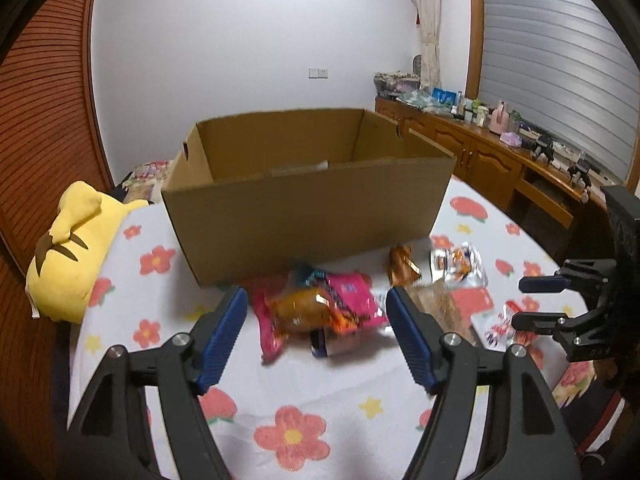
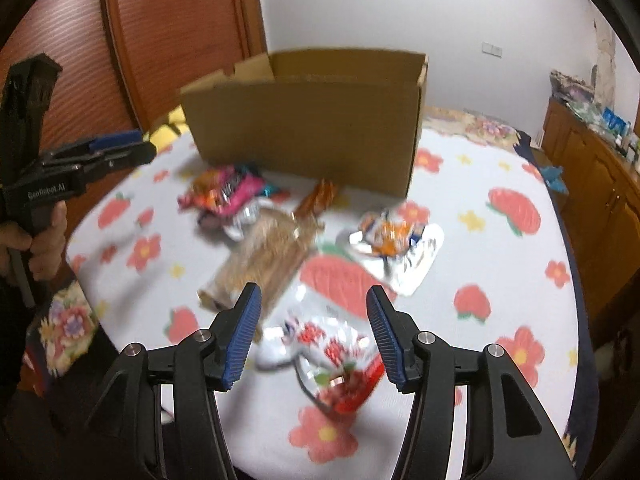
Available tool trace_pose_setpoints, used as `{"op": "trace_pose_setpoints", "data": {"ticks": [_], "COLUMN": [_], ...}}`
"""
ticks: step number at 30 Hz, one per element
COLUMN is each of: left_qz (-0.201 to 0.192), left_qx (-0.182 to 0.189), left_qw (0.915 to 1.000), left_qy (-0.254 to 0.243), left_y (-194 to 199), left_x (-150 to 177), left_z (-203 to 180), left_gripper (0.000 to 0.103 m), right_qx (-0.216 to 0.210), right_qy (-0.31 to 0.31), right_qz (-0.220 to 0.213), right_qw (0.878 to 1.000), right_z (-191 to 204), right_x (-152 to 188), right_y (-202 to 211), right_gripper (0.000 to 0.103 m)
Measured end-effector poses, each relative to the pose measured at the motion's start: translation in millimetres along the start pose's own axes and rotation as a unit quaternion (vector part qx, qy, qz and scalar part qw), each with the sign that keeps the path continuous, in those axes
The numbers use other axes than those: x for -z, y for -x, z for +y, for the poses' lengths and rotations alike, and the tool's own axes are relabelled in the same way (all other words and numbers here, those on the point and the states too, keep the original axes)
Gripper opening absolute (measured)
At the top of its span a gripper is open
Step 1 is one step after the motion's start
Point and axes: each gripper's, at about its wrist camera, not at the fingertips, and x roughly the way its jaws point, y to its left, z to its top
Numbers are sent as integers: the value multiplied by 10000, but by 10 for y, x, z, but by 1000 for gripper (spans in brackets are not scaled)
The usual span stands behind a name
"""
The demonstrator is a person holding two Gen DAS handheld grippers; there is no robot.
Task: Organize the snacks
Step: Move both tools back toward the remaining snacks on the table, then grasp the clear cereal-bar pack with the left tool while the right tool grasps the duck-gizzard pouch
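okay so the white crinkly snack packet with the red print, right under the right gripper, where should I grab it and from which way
Pinch the white foil snack packet with red print across its narrow middle, coming straight down from above. It lies flat on the flowered cloth, so only its puffed top offers a hold. The right gripper is open and straddles it; the nearby clear sleeve of brown biscuits leaves room.

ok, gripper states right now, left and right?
Left gripper: open, holding nothing, above the pink snack bag.
Right gripper: open, holding nothing, above the white-red packet.
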Motion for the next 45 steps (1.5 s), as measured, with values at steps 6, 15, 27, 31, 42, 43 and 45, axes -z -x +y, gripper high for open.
{"op": "trace_pose_setpoints", "data": {"ticks": [6, 15, 27, 31, 42, 43, 45], "left_qz": [131, 289, 271, 310, 665, 674, 710], "left_qx": [8, 86, 450, 567, 778, 795, 850], "left_qw": [9999, 9995, 9986, 9979, 9946, 9944, 9937], "left_qy": [-16, 116, 11, -99, -187, -193, -193], "left_y": [-121, -241, -203, -262, -527, -542, -591], "left_x": [237, 395, 398, 373, 286, 275, 247], "left_z": [-53, 0, -310, -501, -844, -865, -919], "left_gripper": [72, 72, 72, 72, 72, 71, 68], "right_qx": [160, 256, 311, 363, 554, 561, 582], "right_qy": [229, 532, 277, 246, 66, 70, 55], "right_qz": [246, 528, 537, 325, -22, -37, -71], "right_qw": [9993, 9969, 9977, 9985, 9984, 9984, 9983], "right_z": [0, 41, -87, -73, -74, -73, -76], "right_x": [218, 264, 230, 282, 354, 357, 363], "right_y": [-47, -213, -421, -401, -371, -366, -361], "right_gripper": [57, 71, 72, 73, 68, 66, 64]}}
